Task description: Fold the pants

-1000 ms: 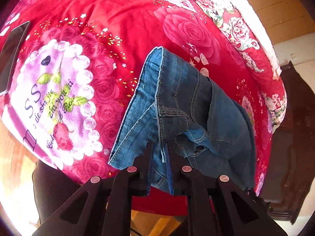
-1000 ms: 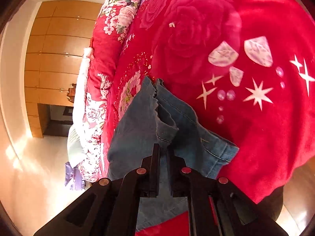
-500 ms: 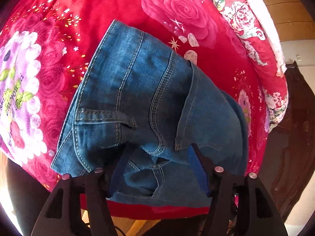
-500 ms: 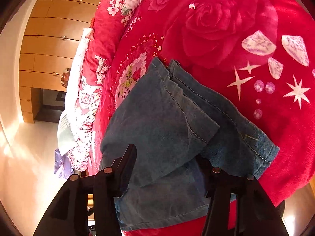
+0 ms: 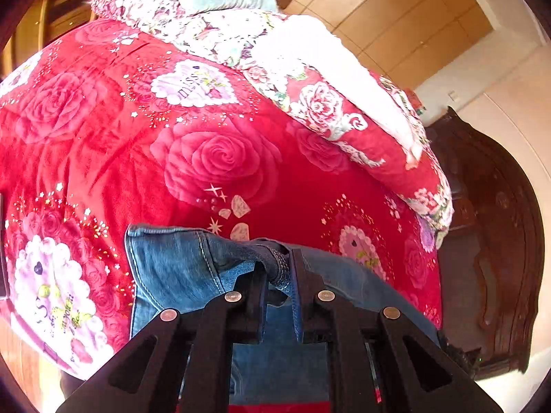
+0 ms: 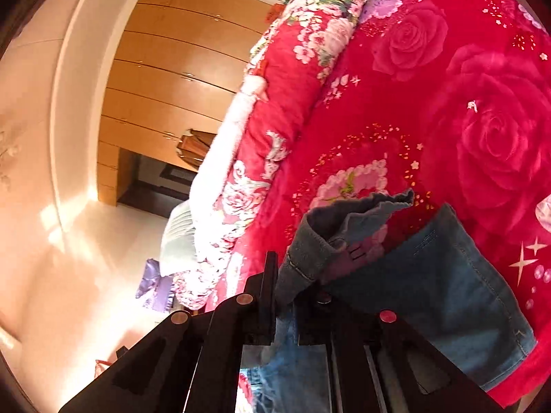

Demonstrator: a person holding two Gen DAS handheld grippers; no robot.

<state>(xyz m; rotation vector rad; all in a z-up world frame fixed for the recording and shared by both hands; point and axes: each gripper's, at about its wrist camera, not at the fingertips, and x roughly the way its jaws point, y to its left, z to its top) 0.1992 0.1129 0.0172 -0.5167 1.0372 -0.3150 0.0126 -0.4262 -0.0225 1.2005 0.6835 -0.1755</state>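
Note:
The blue jeans (image 5: 179, 268) lie folded on a red rose-print blanket (image 5: 213, 158), near its front edge. My left gripper (image 5: 279, 272) is shut on a bunched seam of the denim, which rises between the two fingers. In the right wrist view the jeans (image 6: 430, 282) hang lifted off the blanket (image 6: 482, 137). My right gripper (image 6: 286, 275) is shut on a folded hem edge, and that cloth drapes over its right finger. The part of the jeans below both grippers is hidden.
A rolled floral quilt (image 5: 327, 110) lies along the far right side of the bed, also in the right wrist view as the quilt (image 6: 282, 103). Dark carved wooden furniture (image 5: 492, 241) stands beside the bed. A wooden wardrobe (image 6: 172, 69) and a pale floor (image 6: 86, 275) lie beyond.
Both grippers let go of the jeans, stood open over them half a second ago, then shut on new folds. Both have since risen, lifting the denim off the blanket.

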